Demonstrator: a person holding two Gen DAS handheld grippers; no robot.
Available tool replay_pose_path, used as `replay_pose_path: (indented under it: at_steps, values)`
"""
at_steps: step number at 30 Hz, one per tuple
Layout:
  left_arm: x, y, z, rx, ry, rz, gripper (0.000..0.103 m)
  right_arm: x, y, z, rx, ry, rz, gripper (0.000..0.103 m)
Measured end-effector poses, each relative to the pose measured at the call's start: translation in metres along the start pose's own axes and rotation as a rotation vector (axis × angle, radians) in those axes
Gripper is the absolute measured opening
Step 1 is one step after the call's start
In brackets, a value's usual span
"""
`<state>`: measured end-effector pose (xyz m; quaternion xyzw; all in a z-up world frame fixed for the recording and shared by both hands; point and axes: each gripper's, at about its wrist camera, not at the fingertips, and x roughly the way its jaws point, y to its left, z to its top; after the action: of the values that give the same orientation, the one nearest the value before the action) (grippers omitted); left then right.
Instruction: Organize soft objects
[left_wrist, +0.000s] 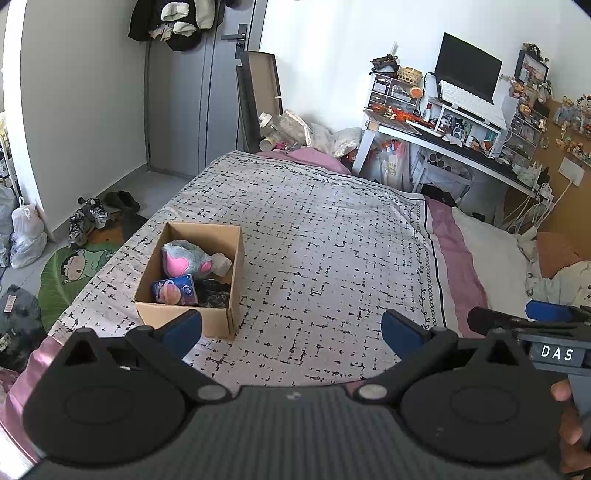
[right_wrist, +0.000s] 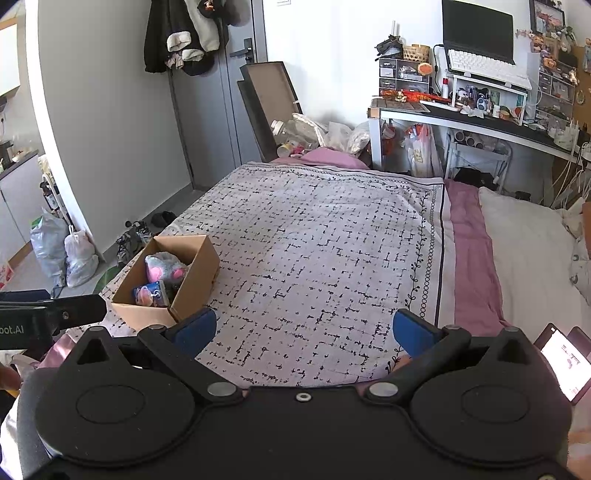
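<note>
A: We hold the left gripper (left_wrist: 291, 328) over the near edge of the bed (left_wrist: 332, 236), jaws spread wide, nothing between the blue pads (left_wrist: 183, 328). Right gripper (right_wrist: 304, 330) likewise: jaws wide apart, only the patterned bedspread showing between them.

B: And the soft things?

A: We find them in the cardboard box (left_wrist: 218, 240) near the bed's left edge, toward its near corner. A grey-and-pink plush toy (left_wrist: 184, 258) lies on top; a blue packet (left_wrist: 173, 290) leans at the near wall; a dark bundle (left_wrist: 212, 293) sits beside it, and we can't make out what it is. A pale lump (left_wrist: 223, 264) beyond the plush is also unclear.

B: From the right wrist?

A: The box (right_wrist: 199, 258) wall hides most of it; we see only the plush (right_wrist: 164, 269) and packet (right_wrist: 151, 293). The left gripper's finger cuts in at that picture's left edge.
</note>
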<state>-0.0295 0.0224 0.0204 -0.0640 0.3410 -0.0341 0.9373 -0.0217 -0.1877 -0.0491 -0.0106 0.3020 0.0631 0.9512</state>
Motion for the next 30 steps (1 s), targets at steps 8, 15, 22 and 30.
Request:
replay_pose_path:
  at_steps: [8,15,22,30]
  values:
    - [-0.0022,-0.0027,0.0007,0.002,-0.002,-0.003,0.102,-0.0021,-0.0014,0.0006,0.003,0.001,0.0,0.103]
    - [-0.0026,-0.0028,0.001,-0.003,0.004,0.0,0.102,-0.0043,-0.0012,0.001,0.002,-0.001,-0.001,0.103]
    - [-0.0026,-0.0027,0.0007,-0.002,0.006,0.001,0.102,-0.0034,-0.0025,0.0008,0.005,0.001,-0.004,0.103]
    - [-0.0003,-0.0017,-0.0015,-0.001,0.013,0.002,0.102,-0.0016,-0.0021,0.0004,0.006,0.008,-0.011,0.103]
